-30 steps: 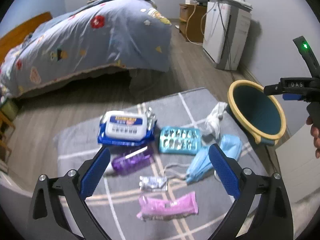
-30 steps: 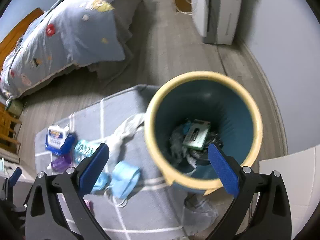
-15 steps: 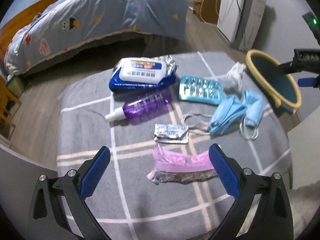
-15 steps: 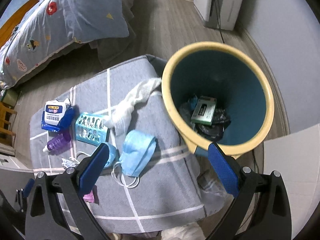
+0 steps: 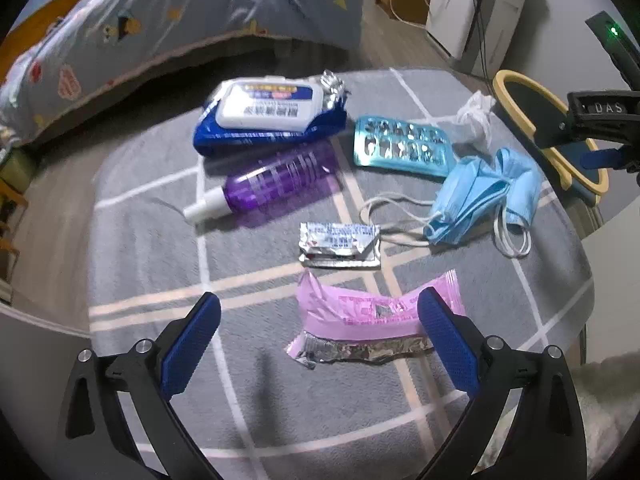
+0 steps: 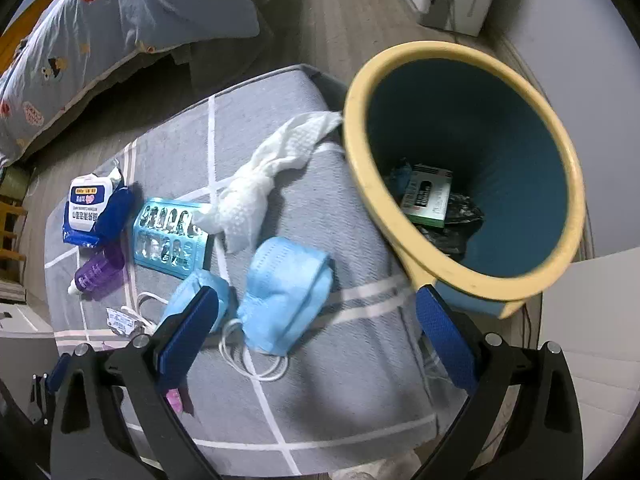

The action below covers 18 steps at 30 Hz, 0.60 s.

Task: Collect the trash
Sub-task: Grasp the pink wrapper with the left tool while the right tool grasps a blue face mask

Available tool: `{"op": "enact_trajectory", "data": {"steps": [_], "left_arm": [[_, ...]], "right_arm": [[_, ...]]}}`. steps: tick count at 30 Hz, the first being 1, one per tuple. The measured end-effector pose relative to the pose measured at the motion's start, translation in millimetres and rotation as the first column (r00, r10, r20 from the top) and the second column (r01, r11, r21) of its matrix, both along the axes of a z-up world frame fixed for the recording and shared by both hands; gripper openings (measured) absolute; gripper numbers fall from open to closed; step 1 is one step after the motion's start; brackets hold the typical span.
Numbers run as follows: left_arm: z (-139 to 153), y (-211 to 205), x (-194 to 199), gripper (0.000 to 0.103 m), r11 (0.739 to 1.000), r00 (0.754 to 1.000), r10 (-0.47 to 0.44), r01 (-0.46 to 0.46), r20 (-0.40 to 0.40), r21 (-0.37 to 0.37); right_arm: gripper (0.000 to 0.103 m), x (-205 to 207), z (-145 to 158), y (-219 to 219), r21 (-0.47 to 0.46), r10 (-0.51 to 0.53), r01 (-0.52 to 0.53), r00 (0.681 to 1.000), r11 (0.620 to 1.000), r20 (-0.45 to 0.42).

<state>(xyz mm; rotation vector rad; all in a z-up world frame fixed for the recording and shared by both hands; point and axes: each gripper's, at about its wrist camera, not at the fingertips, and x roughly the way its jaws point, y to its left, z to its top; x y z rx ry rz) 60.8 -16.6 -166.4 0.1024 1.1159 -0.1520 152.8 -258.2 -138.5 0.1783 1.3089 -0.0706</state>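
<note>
Trash lies on a grey checked cloth (image 5: 140, 208). A pink wrapper (image 5: 360, 316) lies between the open fingers of my left gripper (image 5: 320, 312). Beyond it lie a silver sachet (image 5: 340, 240), a purple spray bottle (image 5: 272, 184), a wet-wipes pack (image 5: 272, 112), a teal blister pack (image 5: 404, 146), blue face masks (image 5: 480, 196) and a white tissue (image 5: 476, 118). My right gripper (image 6: 316, 308) is open and empty above a blue mask (image 6: 284, 292), next to the blue bin with a yellow rim (image 6: 472, 280), which holds trash and a green box (image 6: 426, 196).
A bed with a blue patterned quilt (image 5: 180, 20) stands behind the cloth. A white appliance (image 5: 476, 4) stands by the wall at the back right. A white surface (image 6: 592, 320) lies right of the bin.
My left gripper has moved down and closer to the cloth, now around the pink wrapper. My right gripper has moved left from over the bin to above the masks.
</note>
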Motion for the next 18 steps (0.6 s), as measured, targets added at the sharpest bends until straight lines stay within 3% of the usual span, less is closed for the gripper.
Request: {"op": "enact_trajectory", "data": {"steps": [8, 10, 15, 16, 18], "left_arm": [[-15.2, -3.1, 4.7, 0.094, 0.998, 0.998, -0.012, 0.008, -0.061, -0.063], [-18.5, -3.8, 4.3, 0.087, 0.997, 0.997, -0.016, 0.010, -0.075, -0.075], [-25.7, -4.1, 5.6, 0.058, 0.995, 0.993, -0.039, 0.027, -0.116, -0.100], [-26.3, -4.6, 5.6, 0.051, 0.995, 0.992, -0.046, 0.035, -0.118, -0.099], [-25.8, -5.4, 5.7, 0.048, 0.994, 0.992, -0.059, 0.047, -0.114, -0.101]], "right_arm": [[0.097, 14.6, -18.7, 14.5, 0.019, 0.023, -0.023, 0.999, 1.000, -0.036], [0.096, 17.6, -24.6, 17.9, 0.004, 0.031, -0.031, 0.998, 1.000, -0.051], [0.078, 22.2, -38.7, 21.1, 0.006, 0.031, -0.030, 0.995, 1.000, -0.092], [0.069, 22.5, -40.5, 22.5, 0.007, 0.036, -0.035, 0.995, 0.999, -0.098], [0.056, 22.8, -43.0, 24.9, -0.001, 0.052, -0.053, 0.993, 0.999, -0.107]]}}
